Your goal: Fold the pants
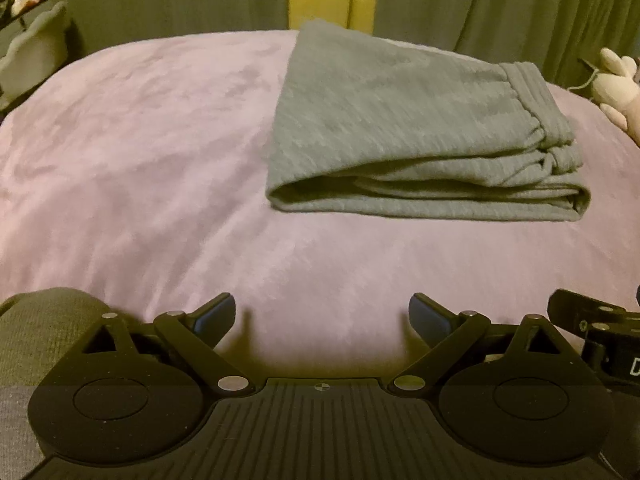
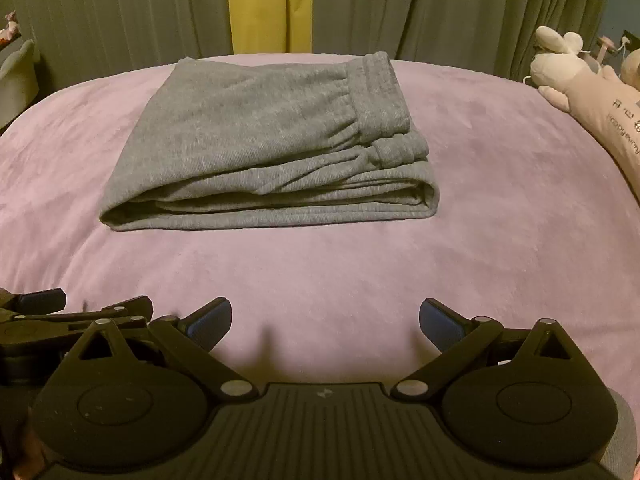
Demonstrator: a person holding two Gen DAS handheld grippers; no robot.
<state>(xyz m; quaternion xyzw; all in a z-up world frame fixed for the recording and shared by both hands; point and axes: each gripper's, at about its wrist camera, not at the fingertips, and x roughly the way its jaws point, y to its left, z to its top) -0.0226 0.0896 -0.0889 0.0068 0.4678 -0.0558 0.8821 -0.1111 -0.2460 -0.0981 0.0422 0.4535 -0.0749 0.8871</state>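
While both the left gripper (image 1: 320,316) and right gripper (image 2: 325,320) gape empty, grey pants (image 2: 272,152) lie folded, waistband uppermost.

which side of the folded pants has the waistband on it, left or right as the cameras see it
The right side: the ribbed elastic waistband runs along the right edge of the grey pants, on the side toward the plush toy. The left edge is a plain fold.

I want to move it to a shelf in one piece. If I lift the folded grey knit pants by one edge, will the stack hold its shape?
Probably not. The folded grey knit pants look soft and floppy, and their loose stacked layers would likely sag and unfold. They probably won't slide easily on the plush pink blanket.
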